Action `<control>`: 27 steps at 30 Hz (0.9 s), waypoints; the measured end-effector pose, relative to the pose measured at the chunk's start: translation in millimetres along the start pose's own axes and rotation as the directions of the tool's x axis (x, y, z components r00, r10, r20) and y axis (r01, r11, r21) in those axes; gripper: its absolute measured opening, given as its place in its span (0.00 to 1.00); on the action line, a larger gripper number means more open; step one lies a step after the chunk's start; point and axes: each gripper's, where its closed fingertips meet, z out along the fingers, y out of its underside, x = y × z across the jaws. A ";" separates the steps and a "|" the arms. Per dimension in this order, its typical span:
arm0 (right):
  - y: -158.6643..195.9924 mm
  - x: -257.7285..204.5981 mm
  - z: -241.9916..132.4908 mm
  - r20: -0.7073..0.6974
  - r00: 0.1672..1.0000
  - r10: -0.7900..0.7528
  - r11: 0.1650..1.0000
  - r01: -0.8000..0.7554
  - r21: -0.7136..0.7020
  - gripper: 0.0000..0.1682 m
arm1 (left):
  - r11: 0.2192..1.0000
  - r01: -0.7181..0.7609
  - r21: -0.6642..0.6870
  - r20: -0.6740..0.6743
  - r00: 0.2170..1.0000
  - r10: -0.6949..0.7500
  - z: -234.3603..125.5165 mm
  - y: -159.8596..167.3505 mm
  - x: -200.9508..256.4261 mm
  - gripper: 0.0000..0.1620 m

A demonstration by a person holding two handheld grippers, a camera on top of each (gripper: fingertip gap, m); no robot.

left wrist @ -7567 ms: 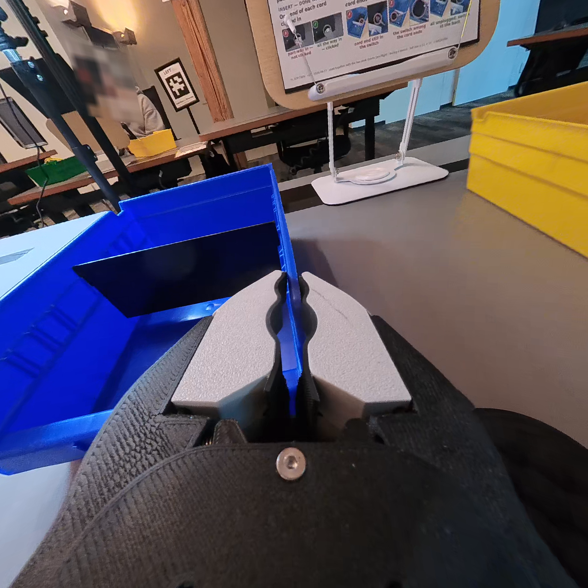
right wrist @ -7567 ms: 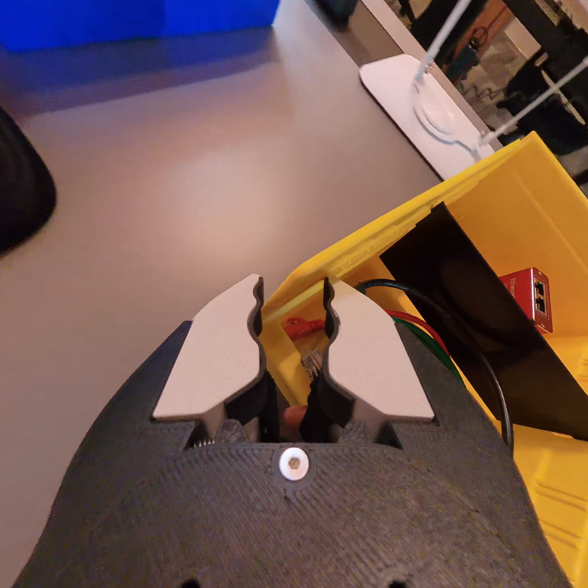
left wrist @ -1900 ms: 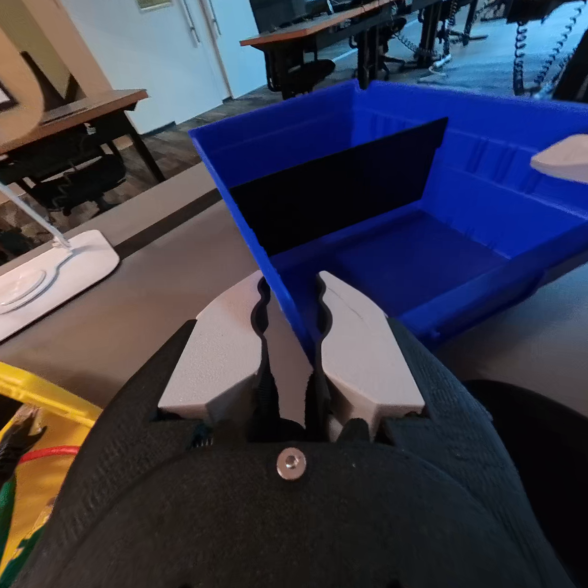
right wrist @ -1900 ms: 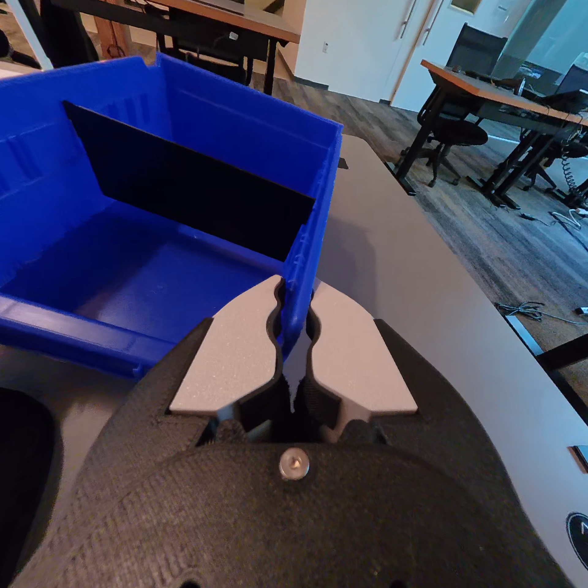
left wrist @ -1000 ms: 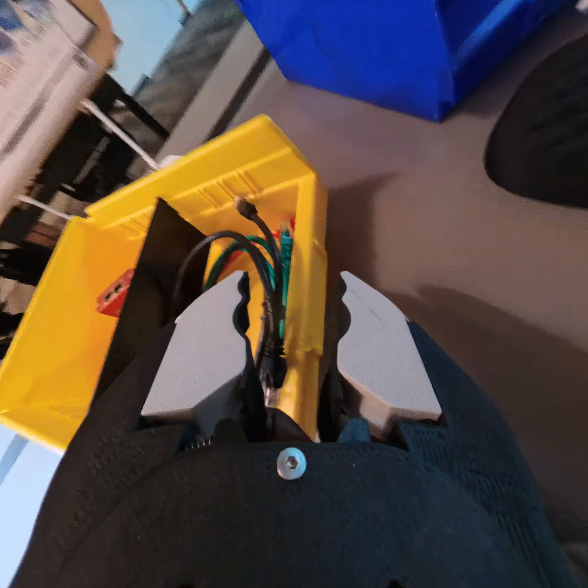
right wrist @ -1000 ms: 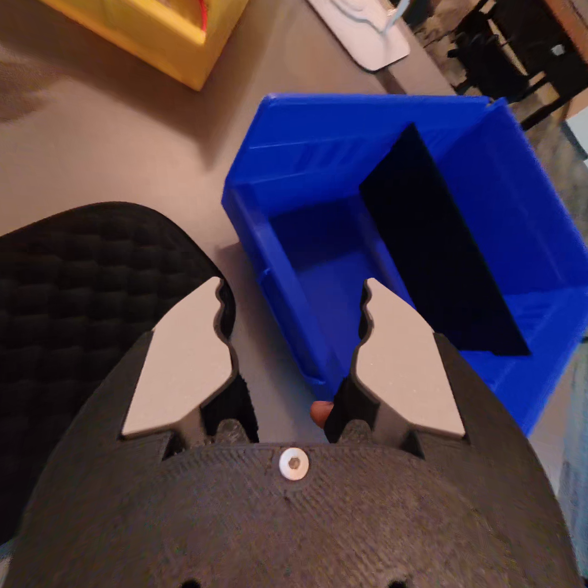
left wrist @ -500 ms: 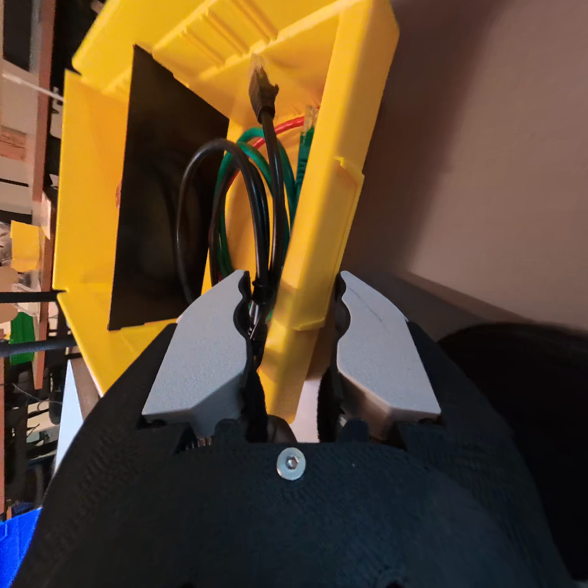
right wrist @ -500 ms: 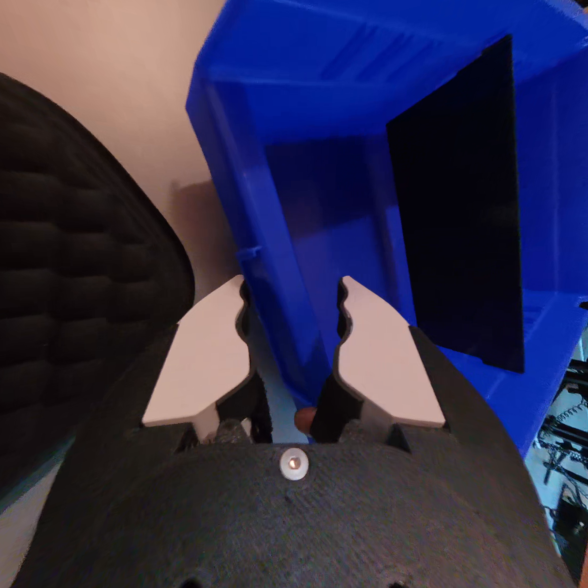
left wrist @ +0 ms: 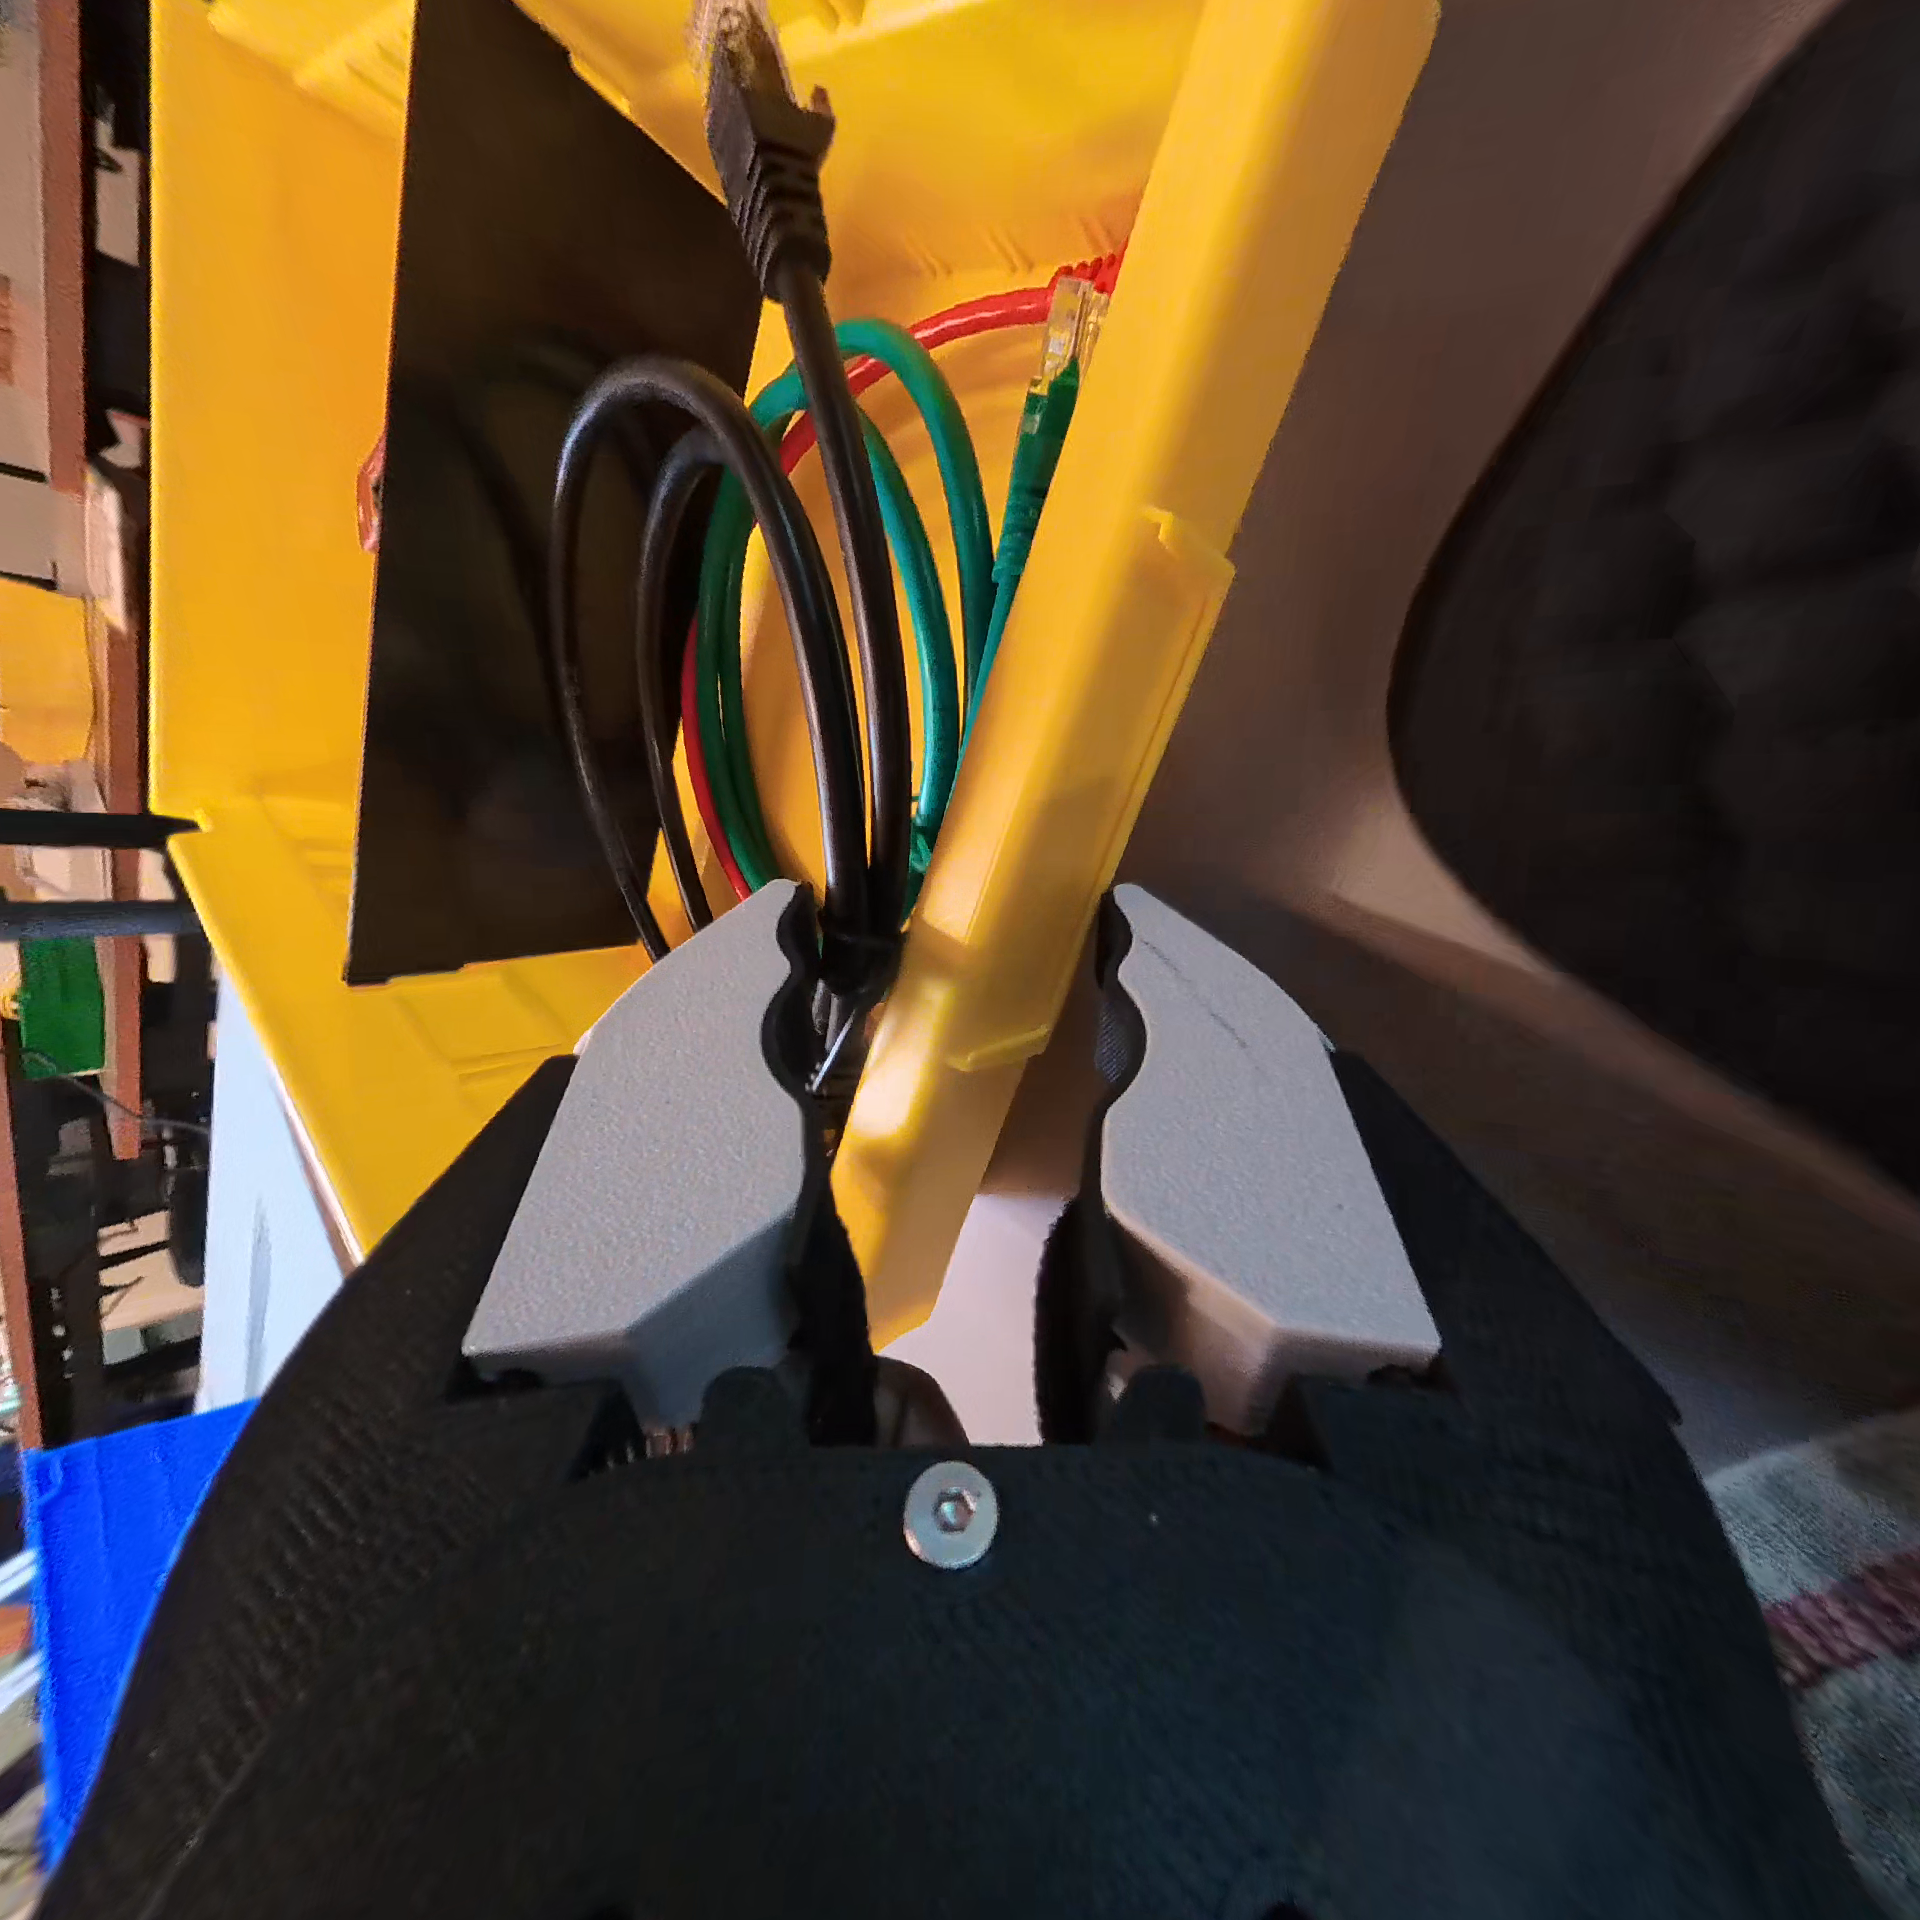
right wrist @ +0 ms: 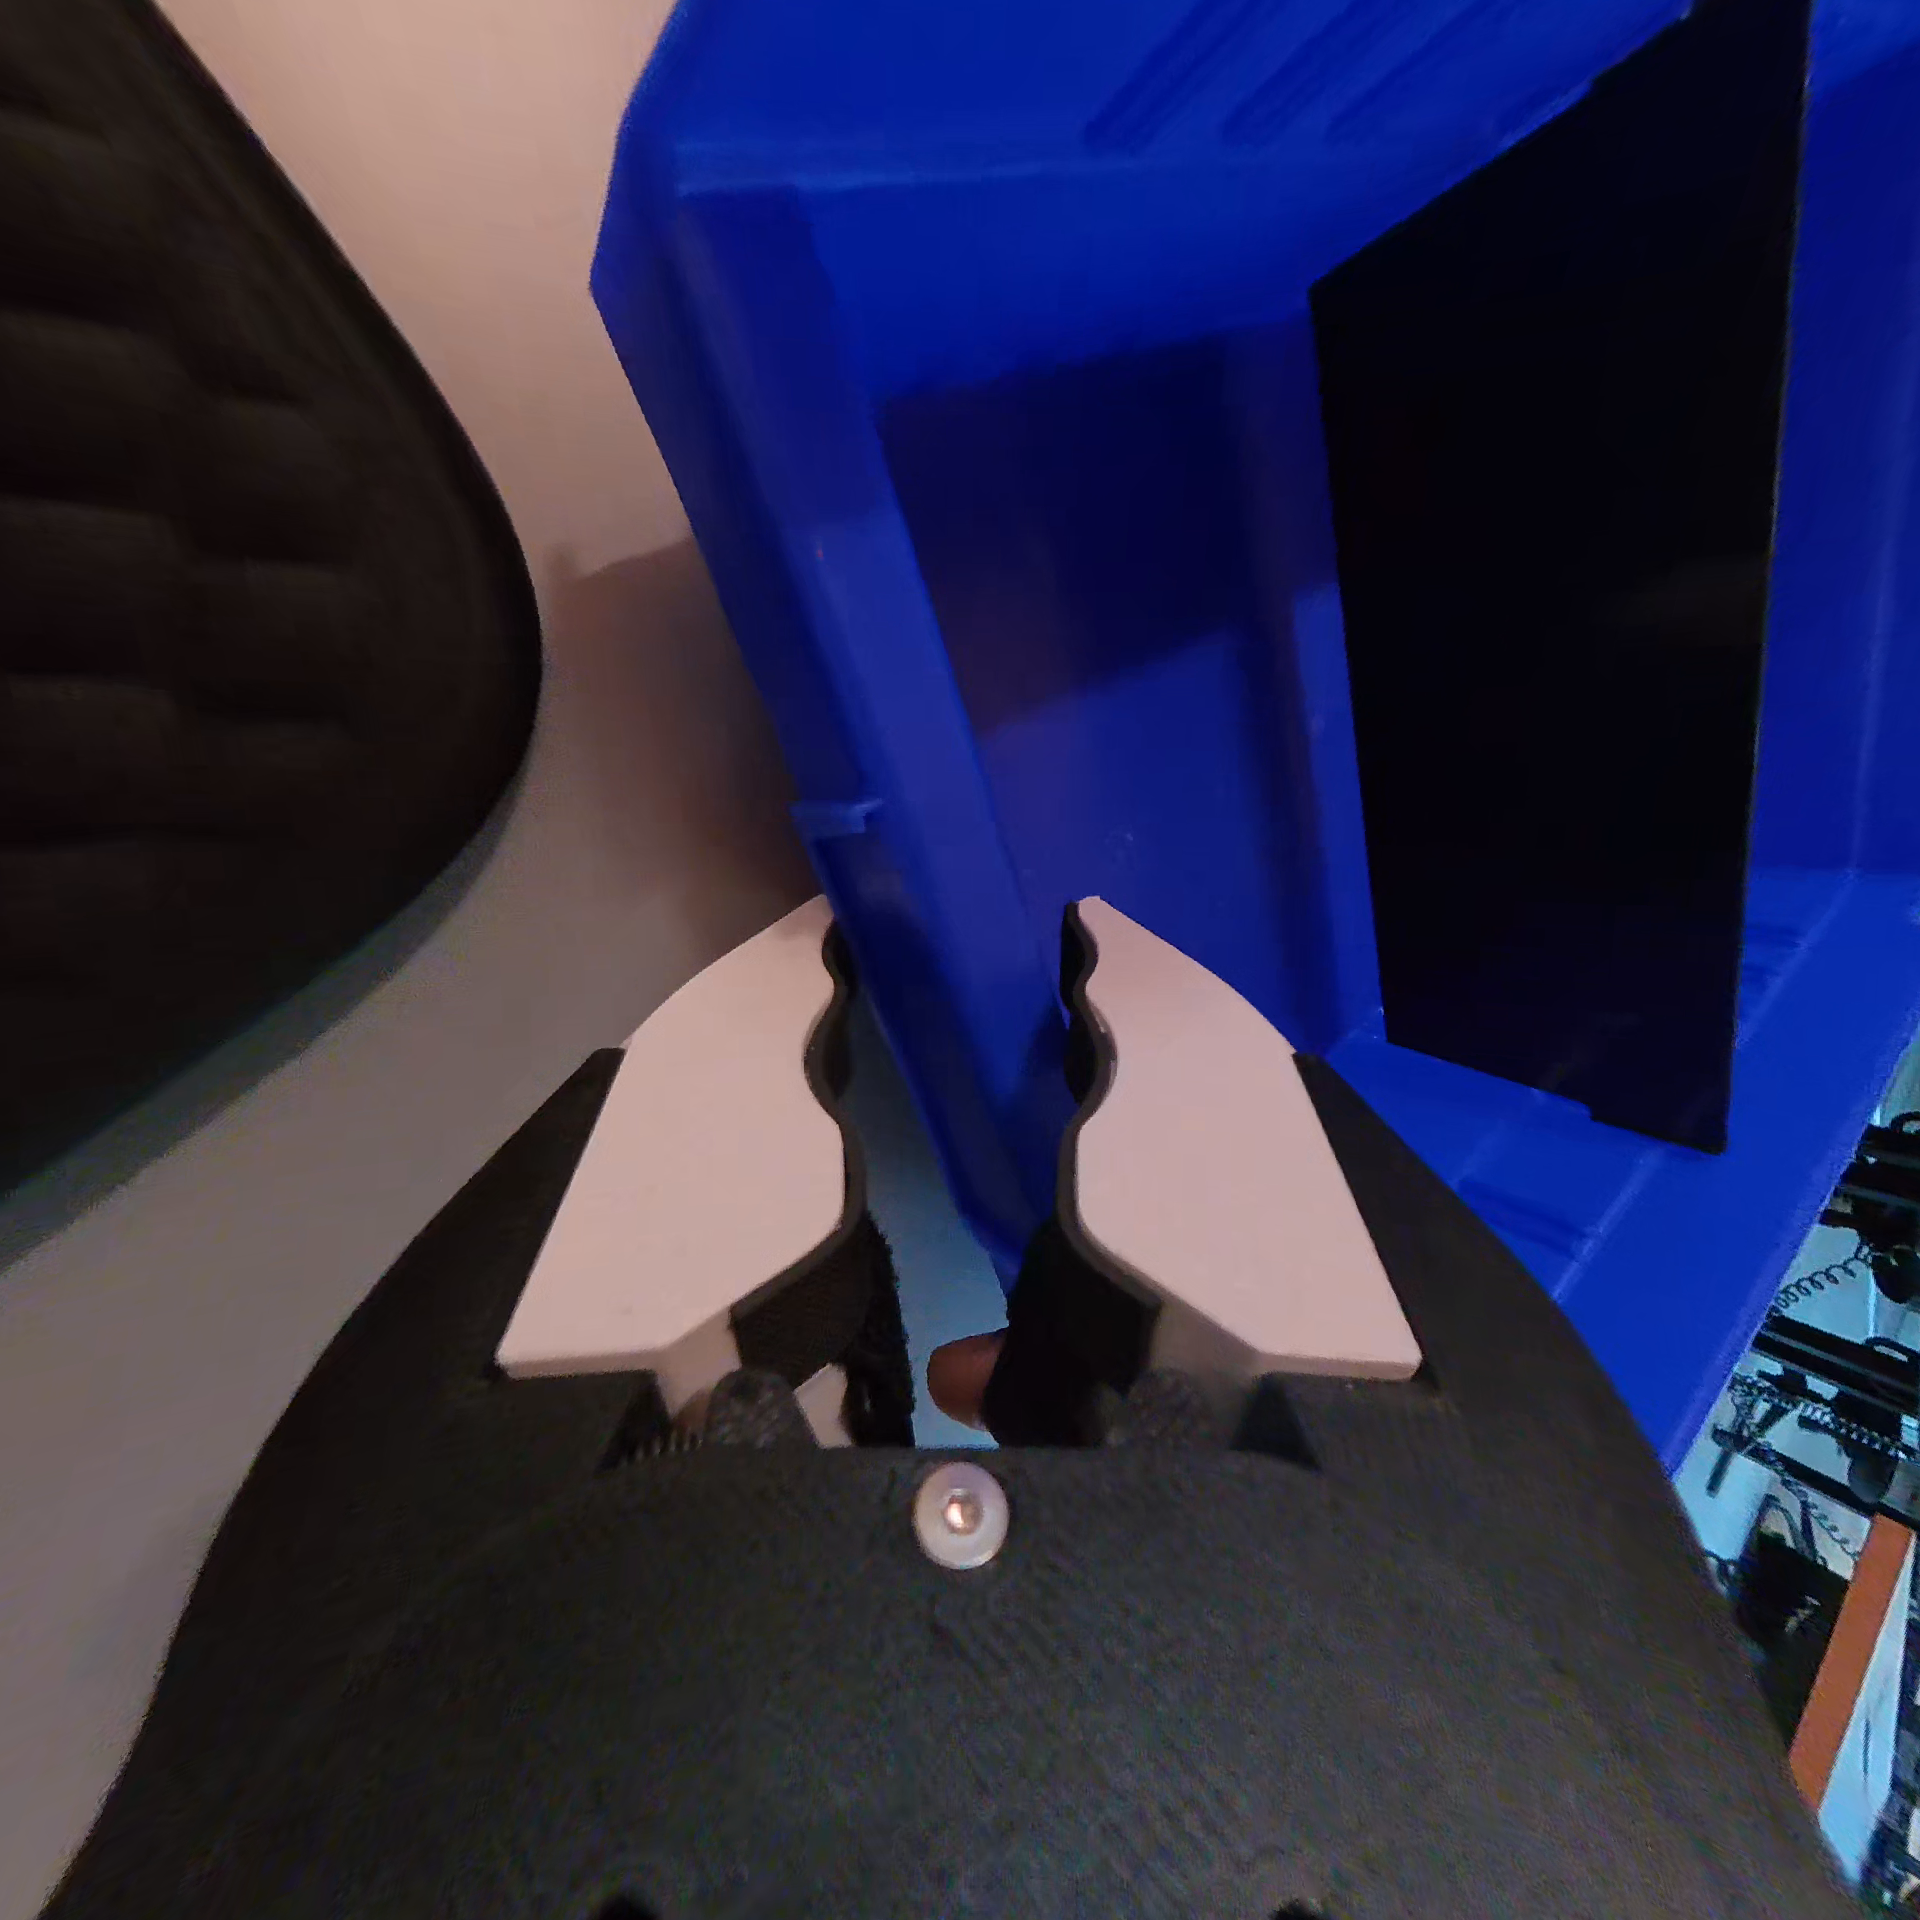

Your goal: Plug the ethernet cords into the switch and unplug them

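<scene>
Yellow bin [left wrist: 1132, 582]: wall between the parted left claw [left wrist: 951, 997] (not clamped).
Blue bin [right wrist: 935, 727]: wall straddled by the right claw [right wrist: 951, 997], also apart.
Black cord [left wrist: 831, 582]: inside yellow bin, plug pointing away, touching left claw's inner finger; switch unseen.

This looked like an office turned lab or test workspace. Two plastic storage bins, a yellow bin [left wrist: 1164, 499] holding coiled ethernet cords [left wrist: 831, 582] and a blue bin [right wrist: 935, 520] with a black divider [right wrist: 1558, 623], sat on a plain grey tabletop [right wrist: 582, 312]. Beyond it (only at the picture edges) stood dark desk legs and coiled cables [right wrist: 1860, 1299].
</scene>
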 end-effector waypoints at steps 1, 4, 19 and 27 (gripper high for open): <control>2.7 0.1 -1.1 0.000 1.000 -0.004 1.000 0.004 -0.003 0.23 | 1.000 -0.019 -0.009 0.004 1.000 0.019 -4.2 8.7 -1.2 0.31; 11.6 1.2 -4.3 -0.002 1.000 -0.016 1.000 0.016 -0.014 0.23 | 0.999 -0.030 -0.042 0.004 1.000 0.030 -16.5 32.3 -2.4 0.31; 67.7 8.7 -23.8 -0.034 0.999 -0.039 0.990 0.034 -0.135 0.24 | 0.984 -0.031 -0.177 -0.015 0.999 0.029 -84.9 128.6 11.1 0.31; 58.9 2.5 -41.4 0.023 0.996 0.091 0.994 -0.090 -0.068 0.41 | 0.982 0.154 -0.108 -0.163 0.972 -0.170 -118.9 109.9 25.1 0.36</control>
